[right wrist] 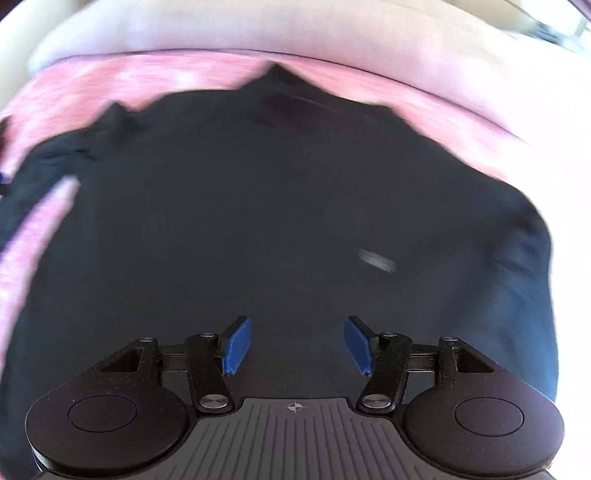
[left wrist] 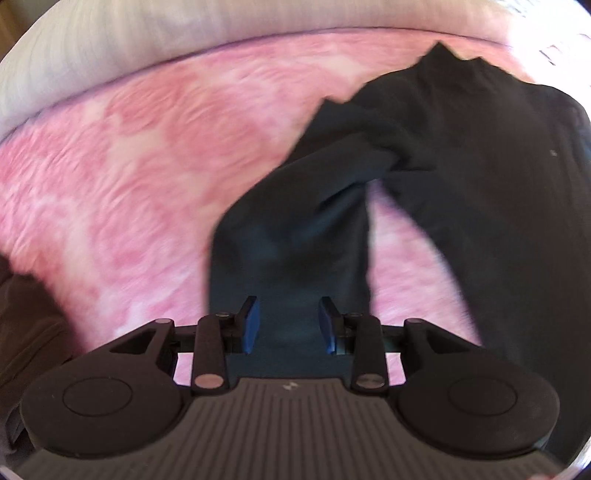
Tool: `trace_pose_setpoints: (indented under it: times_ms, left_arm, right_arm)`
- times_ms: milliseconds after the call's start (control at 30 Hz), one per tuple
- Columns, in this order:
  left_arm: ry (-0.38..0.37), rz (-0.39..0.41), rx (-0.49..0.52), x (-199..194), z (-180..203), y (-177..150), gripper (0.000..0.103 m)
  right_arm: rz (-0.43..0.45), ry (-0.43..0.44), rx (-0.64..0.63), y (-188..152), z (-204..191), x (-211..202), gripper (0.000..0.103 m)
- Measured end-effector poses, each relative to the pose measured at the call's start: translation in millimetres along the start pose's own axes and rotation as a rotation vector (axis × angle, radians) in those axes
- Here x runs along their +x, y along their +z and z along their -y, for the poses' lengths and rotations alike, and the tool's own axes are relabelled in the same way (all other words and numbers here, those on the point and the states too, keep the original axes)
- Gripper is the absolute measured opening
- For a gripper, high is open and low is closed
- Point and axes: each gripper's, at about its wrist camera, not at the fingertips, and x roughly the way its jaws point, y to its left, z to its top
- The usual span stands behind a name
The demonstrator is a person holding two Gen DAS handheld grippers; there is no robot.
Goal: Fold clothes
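Observation:
A black long-sleeved top (left wrist: 461,147) lies spread on a pink blanket (left wrist: 129,166). One sleeve (left wrist: 295,229) runs from the body toward my left gripper (left wrist: 289,306). That gripper is open, and the sleeve's end lies between and under its blue pads (left wrist: 250,325). In the right wrist view the top's body (right wrist: 258,203) fills most of the frame, collar at the far side. My right gripper (right wrist: 297,325) hovers over the near part of the body, open wide with nothing pinched between its fingers. A small grey mark (right wrist: 376,260) shows on the fabric. Both views are blurred by motion.
The pink mottled blanket (right wrist: 110,81) covers the surface. Pale bedding or a pillow (left wrist: 147,33) runs along the far edge, also visible in the right wrist view (right wrist: 258,33). Something brown (left wrist: 26,314) sits at the near left beside the blanket.

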Motion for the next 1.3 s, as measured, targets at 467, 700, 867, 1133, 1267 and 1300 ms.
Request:
trace_pose_setpoints:
  times_ms: [467,700,867,1133,1267,1300]
  left_arm:
    - [-0.056,-0.012,0.217,41.1,182.1,64.3,0.034]
    - [-0.117,-0.03,0.356,73.3,295.7,109.0,0.034]
    - [-0.152,0.004,0.443,78.4,356.8,143.5,0.034]
    - [-0.172,0.068,0.561,86.4,421.6,192.0,0.037]
    - [-0.177,0.098,0.633,97.7,456.1,214.7,0.037]
    - [-0.18,0.105,0.649,101.3,464.7,220.4,0.037]
  right_arm:
    - [-0.067,-0.196,0.182,-96.5,242.6,15.4,0.064]
    - [-0.037,0.125,0.219,-132.2,288.6,25.6,0.028]
    - [-0.027,0.121,0.154,-121.2,308.9,7.8,0.0]
    - [-0.002,0.002,0.283,-117.3,403.8,-4.9,0.003]
    - [0.005,-0.02,0.27,-128.2,407.1,-12.5,0.045]
    - [0.011,-0.02,0.277,-134.6,407.7,-16.0,0.049]
